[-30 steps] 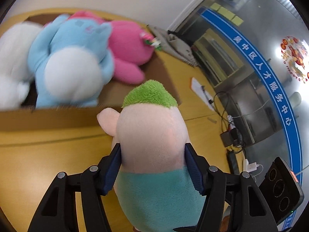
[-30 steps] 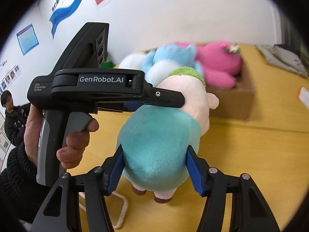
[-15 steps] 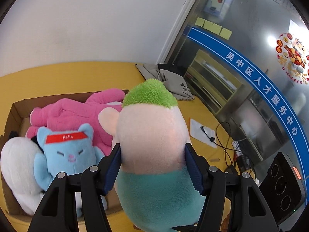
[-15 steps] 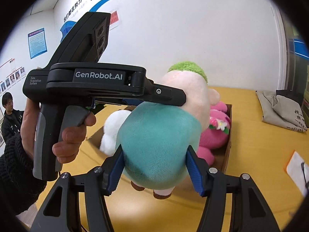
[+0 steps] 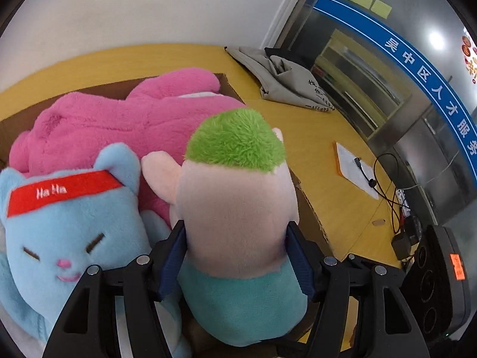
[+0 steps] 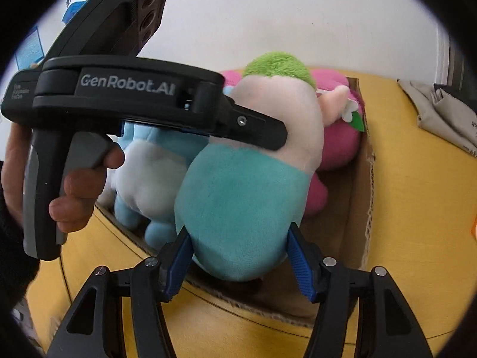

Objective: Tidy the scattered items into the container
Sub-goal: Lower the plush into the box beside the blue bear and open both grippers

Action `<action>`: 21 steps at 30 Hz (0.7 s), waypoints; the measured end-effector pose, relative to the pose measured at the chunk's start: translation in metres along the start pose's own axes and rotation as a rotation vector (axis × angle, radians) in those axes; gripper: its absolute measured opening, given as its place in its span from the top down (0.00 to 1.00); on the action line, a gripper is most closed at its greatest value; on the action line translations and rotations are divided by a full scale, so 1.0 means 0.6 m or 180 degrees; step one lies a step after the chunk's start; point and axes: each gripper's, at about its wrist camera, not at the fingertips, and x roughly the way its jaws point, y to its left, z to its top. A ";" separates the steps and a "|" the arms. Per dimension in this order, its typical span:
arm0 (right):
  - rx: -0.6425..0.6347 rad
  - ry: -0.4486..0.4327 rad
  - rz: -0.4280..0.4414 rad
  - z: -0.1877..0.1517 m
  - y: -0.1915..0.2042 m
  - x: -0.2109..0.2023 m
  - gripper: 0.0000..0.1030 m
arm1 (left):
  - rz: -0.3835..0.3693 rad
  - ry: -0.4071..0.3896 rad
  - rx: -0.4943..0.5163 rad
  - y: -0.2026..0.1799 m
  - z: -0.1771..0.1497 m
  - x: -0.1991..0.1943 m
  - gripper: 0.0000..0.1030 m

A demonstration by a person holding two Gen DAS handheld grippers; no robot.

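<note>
While the green-haired plush (image 5: 235,217) hangs over the cardboard box (image 6: 354,208) beside the blue cat plush (image 5: 65,226), I have my left gripper (image 5: 235,256) and right gripper (image 6: 238,259) fingers clamped on it.

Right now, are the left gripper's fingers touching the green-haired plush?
Touching. In the left wrist view, both blue fingers of the left gripper press into the sides of the green-haired plush, denting its pale body, with no gap either side.
</note>
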 end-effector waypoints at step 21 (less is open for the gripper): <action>0.0130 -0.0448 -0.0193 0.164 -0.034 -0.075 0.45 | 0.0536 -0.0694 -0.0015 0.010 -0.126 -0.236 0.18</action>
